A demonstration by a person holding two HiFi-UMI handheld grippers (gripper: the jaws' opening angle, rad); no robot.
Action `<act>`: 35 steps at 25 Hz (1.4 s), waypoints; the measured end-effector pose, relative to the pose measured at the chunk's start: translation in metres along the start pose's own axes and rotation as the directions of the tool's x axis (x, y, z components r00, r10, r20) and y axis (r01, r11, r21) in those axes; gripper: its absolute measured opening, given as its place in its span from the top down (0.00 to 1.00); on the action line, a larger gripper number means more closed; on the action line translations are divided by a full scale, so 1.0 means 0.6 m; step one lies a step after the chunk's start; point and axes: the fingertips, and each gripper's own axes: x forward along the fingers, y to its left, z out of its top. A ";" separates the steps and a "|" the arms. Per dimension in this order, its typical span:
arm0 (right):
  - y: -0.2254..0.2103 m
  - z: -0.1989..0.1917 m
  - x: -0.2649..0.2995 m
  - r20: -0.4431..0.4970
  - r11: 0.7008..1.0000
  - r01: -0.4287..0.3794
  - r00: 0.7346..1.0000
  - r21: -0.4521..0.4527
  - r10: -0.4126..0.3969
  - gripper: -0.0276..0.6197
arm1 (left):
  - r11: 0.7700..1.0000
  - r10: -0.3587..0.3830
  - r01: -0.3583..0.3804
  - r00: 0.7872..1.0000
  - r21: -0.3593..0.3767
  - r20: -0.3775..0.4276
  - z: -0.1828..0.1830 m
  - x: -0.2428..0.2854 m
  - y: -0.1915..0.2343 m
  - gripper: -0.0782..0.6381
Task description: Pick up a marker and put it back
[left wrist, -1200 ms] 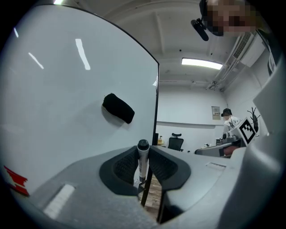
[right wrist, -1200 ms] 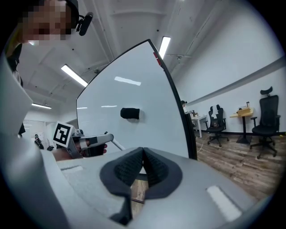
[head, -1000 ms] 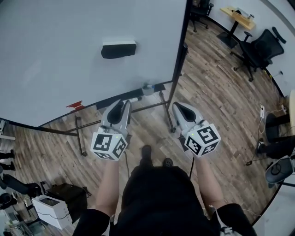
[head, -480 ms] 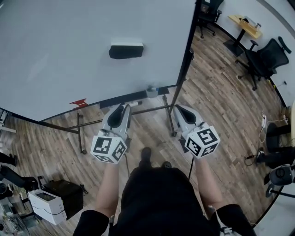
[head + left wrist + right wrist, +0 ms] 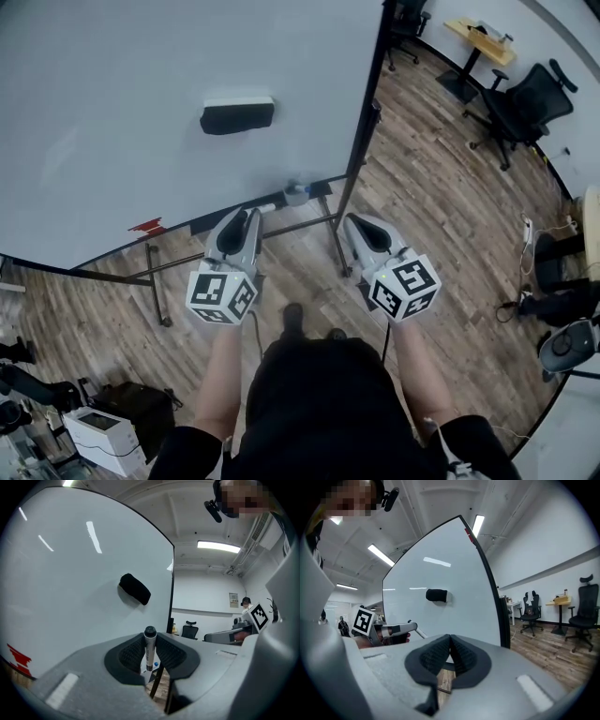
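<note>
A marker (image 5: 150,649) with a black cap and white barrel stands upright between the ribbed pads of my left gripper (image 5: 150,641), which is shut on it. In the head view the marker's white end (image 5: 268,206) pokes out beyond the left gripper (image 5: 246,217), close to the whiteboard's bottom tray (image 5: 314,180). A small bluish round thing (image 5: 297,194) sits at that tray. My right gripper (image 5: 357,226) is held level beside the left one; its pads (image 5: 443,654) meet with nothing between them.
The big whiteboard (image 5: 122,84) on a metal stand (image 5: 339,225) fills the front, with a black eraser (image 5: 237,114) stuck to it and a red mark (image 5: 147,226) low on the left. Office chairs (image 5: 525,98) and a desk (image 5: 480,36) stand at the right.
Only the head camera has swayed a little. Both grippers stay side by side before the board, and the marker stays in the left one.
</note>
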 end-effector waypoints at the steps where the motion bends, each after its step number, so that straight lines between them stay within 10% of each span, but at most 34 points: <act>1: -0.001 -0.001 0.003 -0.002 1.000 0.009 1.000 0.000 -0.009 0.95 | 1.000 -0.007 0.007 1.000 -0.002 -0.002 -0.006 0.010 0.005 0.78; 35: -0.004 -0.041 0.029 -0.037 0.968 0.244 0.970 0.062 -0.242 0.95 | 0.982 -0.189 0.187 0.971 -0.026 -0.146 -0.183 0.221 0.057 0.78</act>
